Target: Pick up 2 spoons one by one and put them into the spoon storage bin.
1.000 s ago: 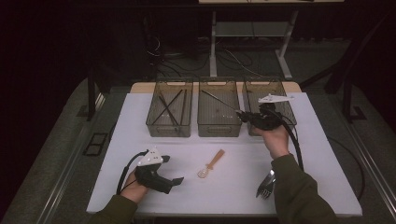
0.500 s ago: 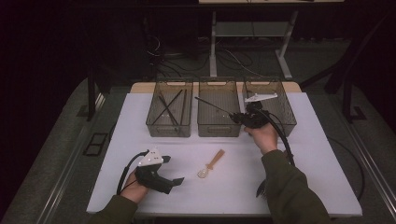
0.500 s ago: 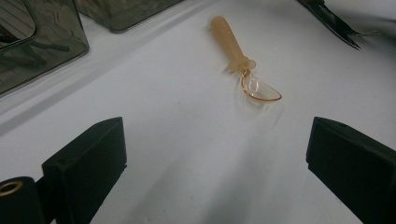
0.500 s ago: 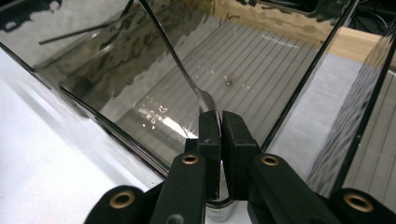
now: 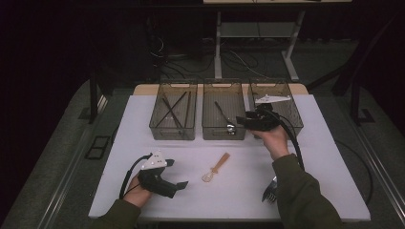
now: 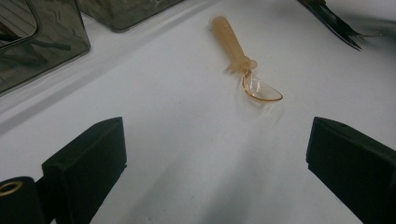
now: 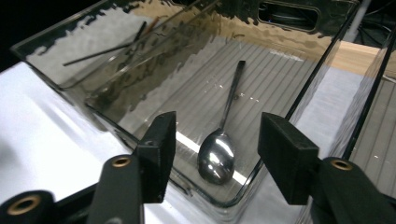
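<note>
A metal spoon lies in the middle bin, bowl toward the near wall. My right gripper hovers over that bin's near right corner. Its jaws have just been opening, stand apart, and hold nothing; the spoon lies below them. An orange plastic spoon lies on the white table in front of the bins. My left gripper rests at the front left, open and empty, pointing at the orange spoon.
Dark chopsticks lie in the left bin. The right bin stands behind my right hand. A black fork lies near the table's front edge by my right sleeve, also at the upper right of the left gripper view.
My right gripper shifted left from the right bin to the middle bin, opened, and let go of the metal spoon, which now lies in that bin. The left gripper has not moved.
</note>
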`<state>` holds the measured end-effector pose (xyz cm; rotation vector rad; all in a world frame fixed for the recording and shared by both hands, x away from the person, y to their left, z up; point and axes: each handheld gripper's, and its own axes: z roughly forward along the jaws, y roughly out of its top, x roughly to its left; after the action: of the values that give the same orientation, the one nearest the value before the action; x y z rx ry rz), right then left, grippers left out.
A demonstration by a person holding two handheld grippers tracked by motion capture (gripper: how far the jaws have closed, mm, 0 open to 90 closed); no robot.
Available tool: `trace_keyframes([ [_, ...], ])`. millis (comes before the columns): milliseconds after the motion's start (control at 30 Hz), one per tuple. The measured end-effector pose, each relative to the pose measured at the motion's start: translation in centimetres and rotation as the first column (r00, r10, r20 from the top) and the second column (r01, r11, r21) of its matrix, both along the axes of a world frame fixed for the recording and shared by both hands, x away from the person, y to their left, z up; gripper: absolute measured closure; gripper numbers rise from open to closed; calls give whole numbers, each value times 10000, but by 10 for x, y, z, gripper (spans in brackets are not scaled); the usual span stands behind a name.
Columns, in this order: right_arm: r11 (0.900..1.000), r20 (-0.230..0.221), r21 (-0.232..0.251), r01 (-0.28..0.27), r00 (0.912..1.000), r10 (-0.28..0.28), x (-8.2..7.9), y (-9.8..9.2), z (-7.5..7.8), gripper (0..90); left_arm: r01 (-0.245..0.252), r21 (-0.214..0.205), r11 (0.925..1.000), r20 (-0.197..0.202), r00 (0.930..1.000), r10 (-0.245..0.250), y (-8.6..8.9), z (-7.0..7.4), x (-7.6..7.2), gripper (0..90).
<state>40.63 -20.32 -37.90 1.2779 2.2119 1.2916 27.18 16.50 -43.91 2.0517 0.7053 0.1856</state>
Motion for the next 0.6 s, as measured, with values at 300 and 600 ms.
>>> trace_keyframes([
  [300,9989,-61,155,-441,9990,442,-14,-10,-1,347,-84,-5,10000,-61,9999,84,1,0,1,32],
  [600,9974,103,97,-709,9974,708,-34,-29,-6,254,-523,36,9986,25,9986,523,0,0,2,30],
])
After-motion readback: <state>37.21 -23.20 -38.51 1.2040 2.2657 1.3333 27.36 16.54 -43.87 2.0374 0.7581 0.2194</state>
